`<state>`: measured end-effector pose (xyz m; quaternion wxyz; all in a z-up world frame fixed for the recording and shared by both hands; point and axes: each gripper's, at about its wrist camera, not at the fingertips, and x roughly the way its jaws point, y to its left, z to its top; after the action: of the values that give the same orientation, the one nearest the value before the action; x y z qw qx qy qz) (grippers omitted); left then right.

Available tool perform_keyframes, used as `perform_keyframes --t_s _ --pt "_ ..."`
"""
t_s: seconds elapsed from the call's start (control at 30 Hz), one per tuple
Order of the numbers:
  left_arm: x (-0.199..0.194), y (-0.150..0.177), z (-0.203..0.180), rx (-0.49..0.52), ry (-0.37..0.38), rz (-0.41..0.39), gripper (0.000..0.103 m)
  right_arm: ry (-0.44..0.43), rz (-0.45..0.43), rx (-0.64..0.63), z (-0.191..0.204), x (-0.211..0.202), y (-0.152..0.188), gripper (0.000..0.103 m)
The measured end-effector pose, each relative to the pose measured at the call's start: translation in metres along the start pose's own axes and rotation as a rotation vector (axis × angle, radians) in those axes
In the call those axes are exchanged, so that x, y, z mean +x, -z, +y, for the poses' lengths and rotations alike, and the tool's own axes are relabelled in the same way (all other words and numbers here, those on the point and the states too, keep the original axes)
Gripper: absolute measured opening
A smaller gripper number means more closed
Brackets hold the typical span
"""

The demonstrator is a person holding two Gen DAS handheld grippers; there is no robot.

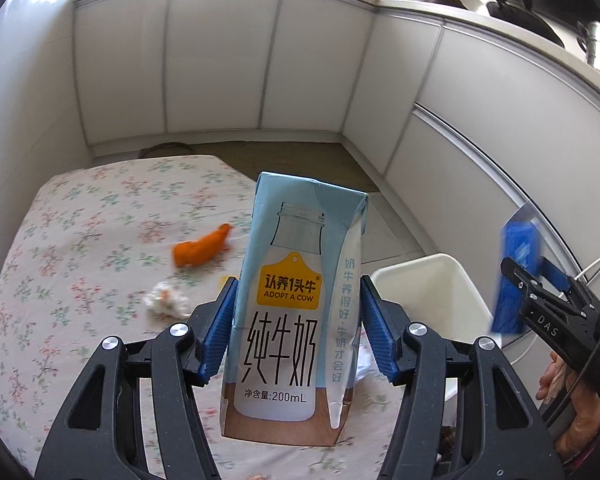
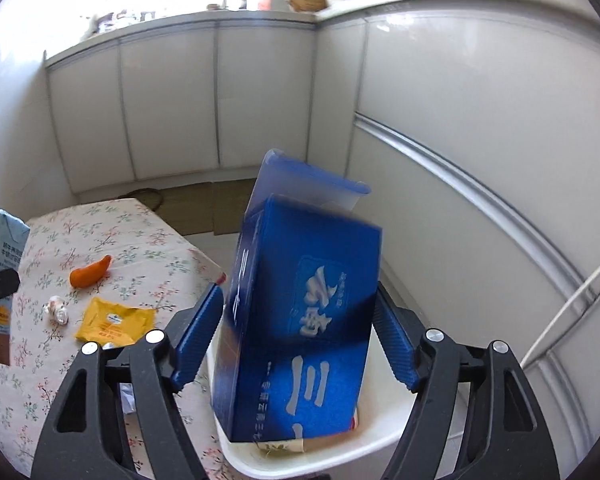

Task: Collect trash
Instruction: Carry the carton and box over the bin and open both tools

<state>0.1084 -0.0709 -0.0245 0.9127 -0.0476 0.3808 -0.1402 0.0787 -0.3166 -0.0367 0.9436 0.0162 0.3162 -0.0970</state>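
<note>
Beyond the left gripper (image 1: 298,328), clenched on a milk carton (image 1: 296,304), an orange scrap (image 1: 202,250), crumpled tissue (image 1: 166,300) and yellow sachet (image 2: 116,320) remain uncollected. The right gripper (image 2: 298,340) grasps a blue box (image 2: 304,320) above the white bin (image 2: 384,432); most trash is left.

Left tongs (image 1: 296,332): black skeletal linkage arms, triangular cut-outs, silver round screws at pivots, blue ribbed pads (image 1: 220,328). Right tongs (image 2: 296,344): same build; from left view, white "DAS" lettering, black cable, bare hand (image 1: 580,408) with patterned cuff.
</note>
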Motion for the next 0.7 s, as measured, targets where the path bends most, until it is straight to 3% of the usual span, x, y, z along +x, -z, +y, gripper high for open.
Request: perform_keyframes --t_s 0.17,0.7 --pt "0.015 -0.004 -0.030 0.022 0.026 0.014 0.057 0.038 -0.004 0.089 -0.028 -0.002 0.006 0.087" --pt "0.056 -0.032 -0.133 0.106 0.165 0.035 0.057 0.203 -0.030 0.280 -0.101 -0.017 0.021 0.092"
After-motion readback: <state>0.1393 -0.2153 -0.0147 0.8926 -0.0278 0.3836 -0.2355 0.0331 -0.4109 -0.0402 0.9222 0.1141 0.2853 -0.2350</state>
